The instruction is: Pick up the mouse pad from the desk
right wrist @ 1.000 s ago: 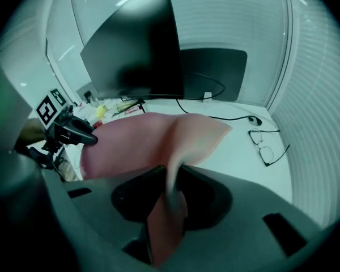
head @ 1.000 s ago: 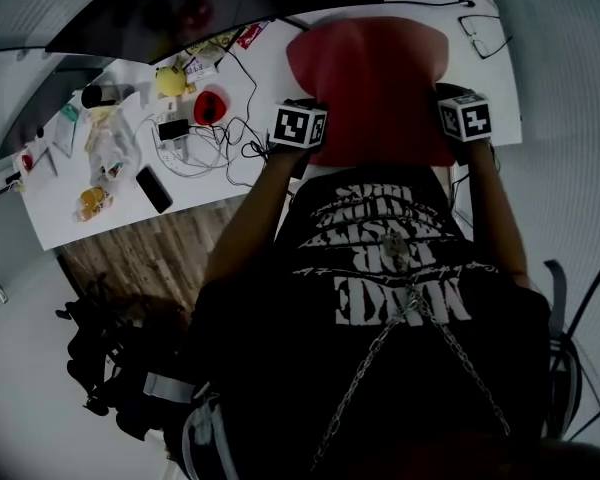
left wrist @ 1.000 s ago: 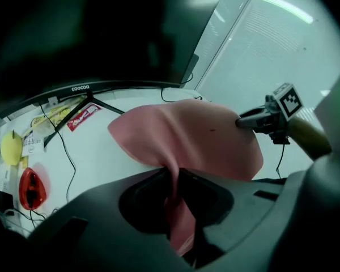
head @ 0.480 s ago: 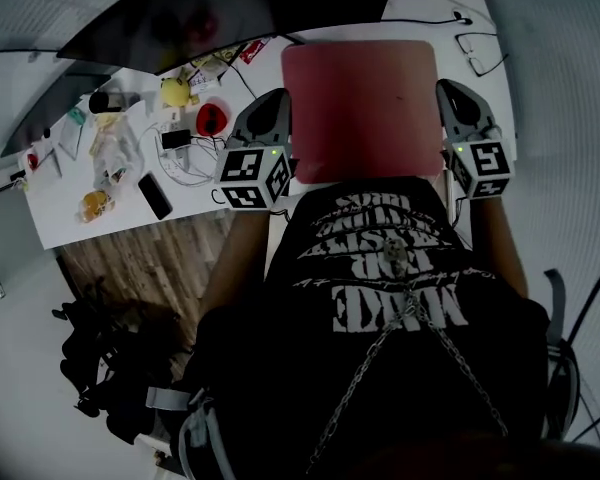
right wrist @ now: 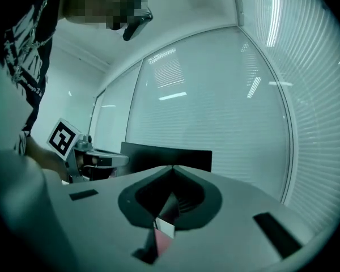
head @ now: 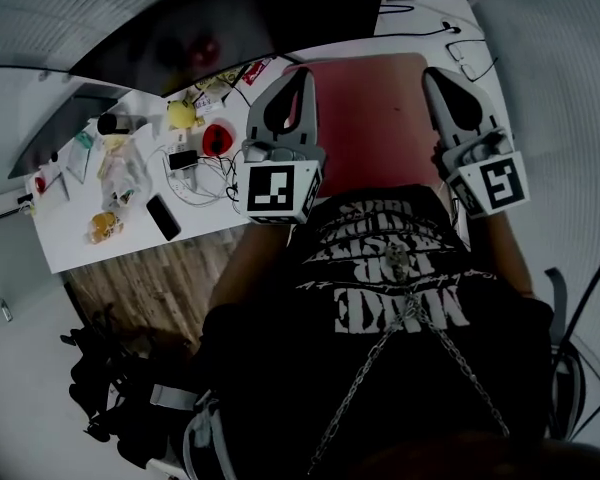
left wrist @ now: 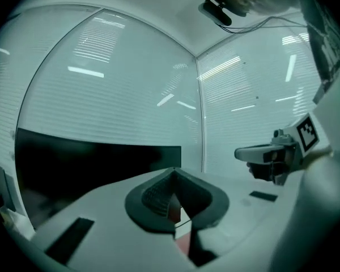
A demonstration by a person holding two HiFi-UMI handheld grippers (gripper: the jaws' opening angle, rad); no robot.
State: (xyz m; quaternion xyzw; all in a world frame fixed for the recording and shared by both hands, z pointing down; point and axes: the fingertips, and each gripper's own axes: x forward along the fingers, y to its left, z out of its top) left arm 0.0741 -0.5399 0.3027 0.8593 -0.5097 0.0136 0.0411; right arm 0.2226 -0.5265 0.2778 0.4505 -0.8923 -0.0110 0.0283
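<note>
The red mouse pad [head: 370, 118] hangs in the air above the white desk [head: 210, 193], stretched between my two grippers. My left gripper [head: 305, 78] is shut on the pad's left edge, and a red sliver of the pad [left wrist: 181, 245] shows below its closed jaws. My right gripper [head: 430, 73] is shut on the right edge. Its jaws have just been closing further on the pad [right wrist: 163, 239], which sits pinched between them. Both grippers point level. Each one sees the other across the pad: the right gripper [left wrist: 272, 154] and the left gripper [right wrist: 93, 160].
Clutter covers the desk's left half: a yellow object [head: 183, 115], a red round object [head: 216, 136], a black phone [head: 162, 216] and tangled cables [head: 205, 163]. Glasses [head: 477, 56] lie at the back right. A dark monitor [head: 230, 18] stands behind. Wooden floor [head: 150, 268] shows on the left.
Both grippers have risen with the mouse pad, swinging from pointing down at the desk to pointing level. The pad has come up off the desk with them.
</note>
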